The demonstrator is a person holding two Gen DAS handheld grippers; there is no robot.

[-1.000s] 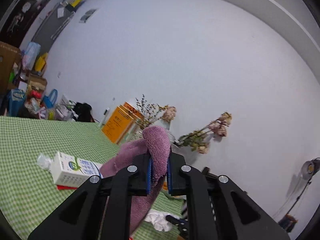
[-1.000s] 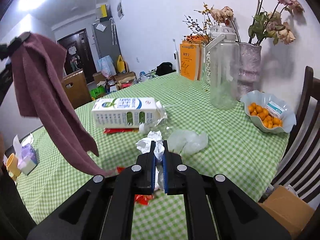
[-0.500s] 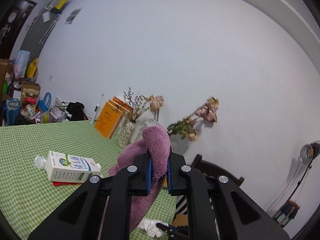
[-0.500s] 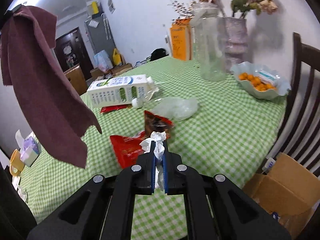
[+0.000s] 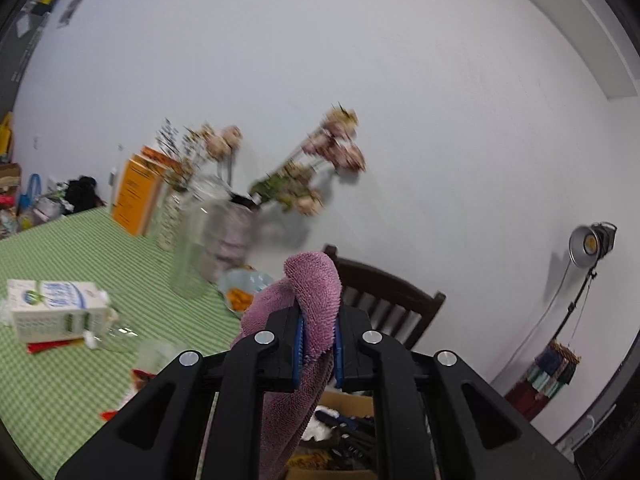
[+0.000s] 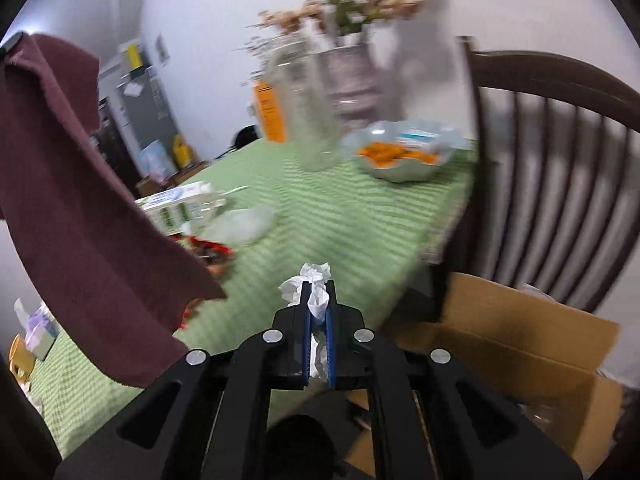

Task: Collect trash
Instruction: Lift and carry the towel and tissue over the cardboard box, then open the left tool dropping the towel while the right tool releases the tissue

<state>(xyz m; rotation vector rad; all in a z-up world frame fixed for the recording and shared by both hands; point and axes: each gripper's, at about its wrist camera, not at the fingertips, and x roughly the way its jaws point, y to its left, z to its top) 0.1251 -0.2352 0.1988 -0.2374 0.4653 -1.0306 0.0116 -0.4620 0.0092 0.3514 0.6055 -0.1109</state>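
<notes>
The crumpled white tissue is pinched between the pressed-together fingers of the right gripper, held in the air off the corner of the green checked table and just short of the open cardboard box that stands on the floor beside that corner. The wad has no clear heading; its long axis runs along the fingers, with the ruffled end sticking out past the tips toward the table. The step in hand looks like carrying this piece to the box, so the next move calls for swinging right until the tissue hangs over the box opening, then letting the fingers part.

The left gripper is clamped on a purple towel, which hangs down beside the table. On the table lie a milk carton, a red wrapper and a clear plastic bag, probably trash yet to be collected. Farther from the box stand a bowl of oranges and a glass jar.
</notes>
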